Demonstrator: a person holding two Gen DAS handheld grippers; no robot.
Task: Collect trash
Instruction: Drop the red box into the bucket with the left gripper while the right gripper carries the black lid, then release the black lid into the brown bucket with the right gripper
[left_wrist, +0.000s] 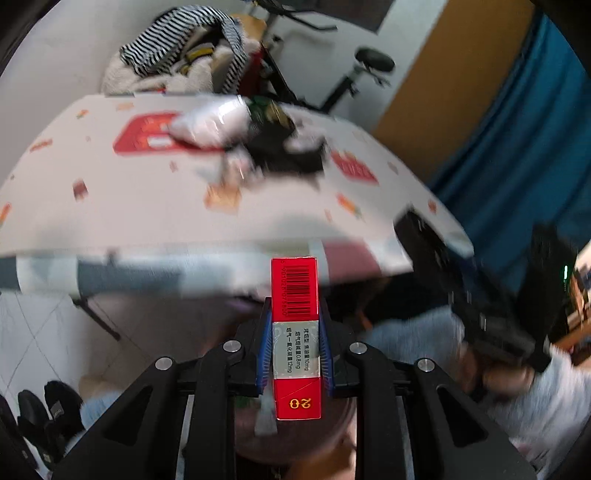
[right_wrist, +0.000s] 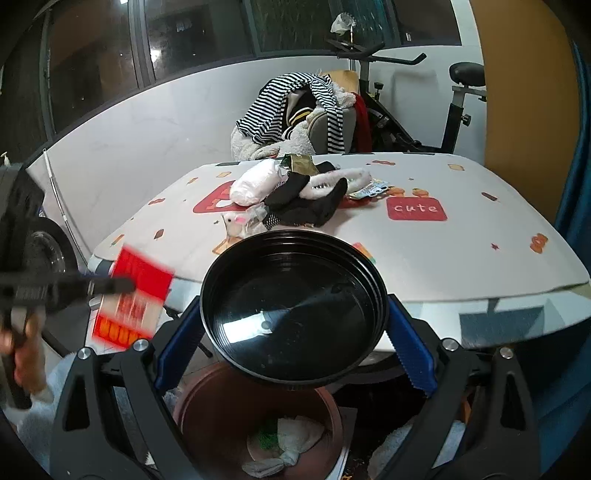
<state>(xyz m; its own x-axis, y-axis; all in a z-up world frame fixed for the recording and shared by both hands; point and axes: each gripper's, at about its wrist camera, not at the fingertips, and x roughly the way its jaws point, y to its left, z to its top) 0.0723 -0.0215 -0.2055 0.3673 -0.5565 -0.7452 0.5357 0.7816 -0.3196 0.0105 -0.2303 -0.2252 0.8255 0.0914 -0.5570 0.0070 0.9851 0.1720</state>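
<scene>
Clamped between the left gripper (left_wrist: 295, 343) pads, the red cigarette pack (left_wrist: 295, 332) hangs beside the brown bin (right_wrist: 258, 417). Right gripper (right_wrist: 295, 332) jaws pinch a black plate (right_wrist: 293, 310) directly above that bin. Best to centre the pack over the bin's mouth, clear of the plate, before letting go.

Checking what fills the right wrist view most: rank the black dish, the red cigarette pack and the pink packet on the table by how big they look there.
1. black dish, largest, though nearest the camera
2. red cigarette pack, blurred
3. pink packet, smallest, farthest away
</scene>
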